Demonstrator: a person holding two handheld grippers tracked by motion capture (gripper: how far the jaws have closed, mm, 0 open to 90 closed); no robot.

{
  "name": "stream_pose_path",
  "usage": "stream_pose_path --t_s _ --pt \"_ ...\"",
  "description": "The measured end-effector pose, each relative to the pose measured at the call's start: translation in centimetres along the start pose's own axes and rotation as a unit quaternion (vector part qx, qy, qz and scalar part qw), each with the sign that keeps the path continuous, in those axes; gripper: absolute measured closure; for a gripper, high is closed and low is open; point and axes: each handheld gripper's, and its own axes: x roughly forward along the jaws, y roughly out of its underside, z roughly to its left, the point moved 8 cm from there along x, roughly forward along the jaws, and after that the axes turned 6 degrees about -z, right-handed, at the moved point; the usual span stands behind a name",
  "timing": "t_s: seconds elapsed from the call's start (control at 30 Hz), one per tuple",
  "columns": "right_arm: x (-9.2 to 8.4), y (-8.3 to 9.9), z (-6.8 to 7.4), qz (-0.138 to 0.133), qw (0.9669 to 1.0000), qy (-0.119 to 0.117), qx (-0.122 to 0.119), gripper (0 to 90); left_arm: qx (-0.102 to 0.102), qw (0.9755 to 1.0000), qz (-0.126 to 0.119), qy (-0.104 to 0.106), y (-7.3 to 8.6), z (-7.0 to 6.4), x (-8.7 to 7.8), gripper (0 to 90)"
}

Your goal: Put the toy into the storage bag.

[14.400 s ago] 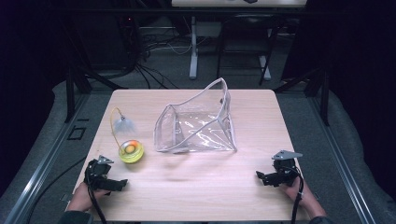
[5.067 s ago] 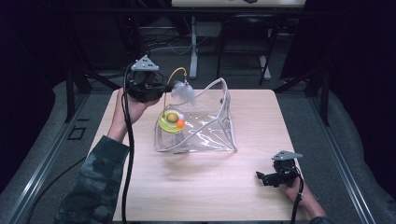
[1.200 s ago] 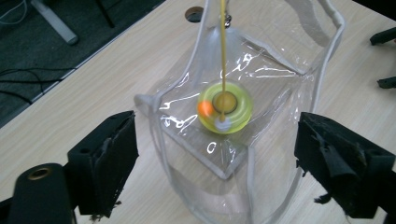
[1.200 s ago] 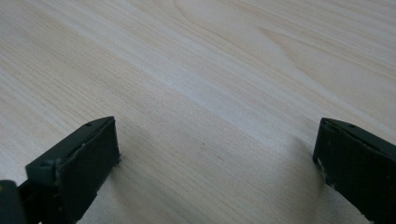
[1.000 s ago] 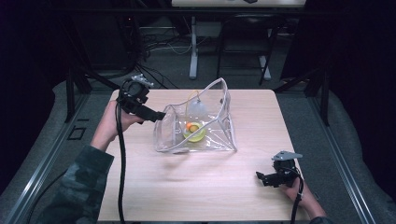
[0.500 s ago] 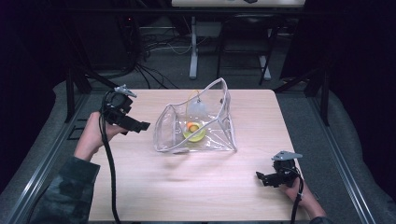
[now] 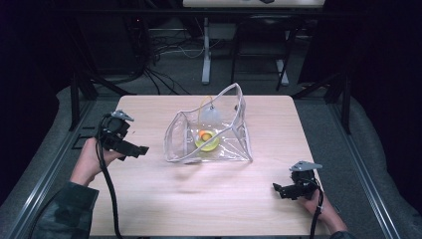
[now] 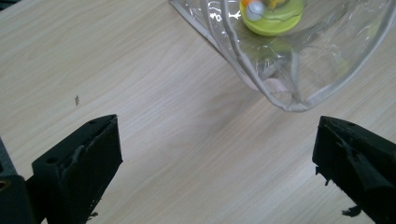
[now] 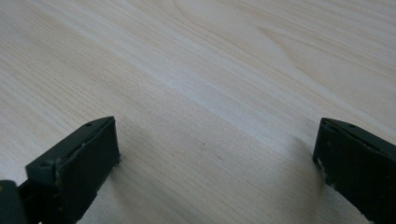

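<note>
Now the left gripper is hovering over the left part of the wooden surface, well apart from the clear plastic pouch that is standing near the middle. Its jaws have just been opening, and in the left gripper view they are standing wide apart with nothing between them but bare wood; the grey-edged rim of the pouch is lying ahead of them, toward the upper right of that view, touching neither jaw. Inside the pouch a yellow-green toy is sitting on the floor of the bag, with a small orange ball and a white ball on top (the balls are too small to tell more about them). Behind the toy, a pale translucent piece with a thin yellow cord is leaning against the back wall of the pouch. The pouch's mouth is gaping upward and toward the left gripper.

The right gripper is resting at the near right corner of the surface, held in the person's right hand, far from the pouch. Its jaws are also standing wide open, gripping nothing, with plain wood grain showing between them in the right gripper view.
</note>
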Motion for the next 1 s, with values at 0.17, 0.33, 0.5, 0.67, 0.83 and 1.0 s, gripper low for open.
stream_pose_path --t_s 0.17,0.33,0.5,0.67,0.83,1.0 --pt "0.0 0.0 0.0 0.001 1.0 0.002 -0.001 0.0 -0.013 0.9999 0.005 0.007 2.1 0.0 1.0 0.8" --pt "0.0 0.0 0.0 0.0 1.0 0.001 -0.001 0.0 -0.028 0.9995 0.013 0.006 4.0 0.3 2.3 0.5" --pt "0.0 0.0 0.0 0.0 1.0 0.001 -0.001 0.0 -0.051 0.9986 0.009 0.009 5.9 0.3 3.5 0.8" --pt "0.0 0.0 0.0 0.0 1.0 0.0 -0.002 0.0 -0.069 0.9973 0.014 0.024 8.1 0.0 5.2 0.0" --pt "0.0 0.0 0.0 0.001 1.0 -0.001 -0.003 0.0 -0.073 0.9964 0.031 0.029 9.9 0.2 7.0 0.0" --pt "0.0 0.0 0.0 0.001 1.0 -0.001 -0.003 0.0 -0.081 0.9946 0.063 0.018 11.4 0.3 8.4 0.0"
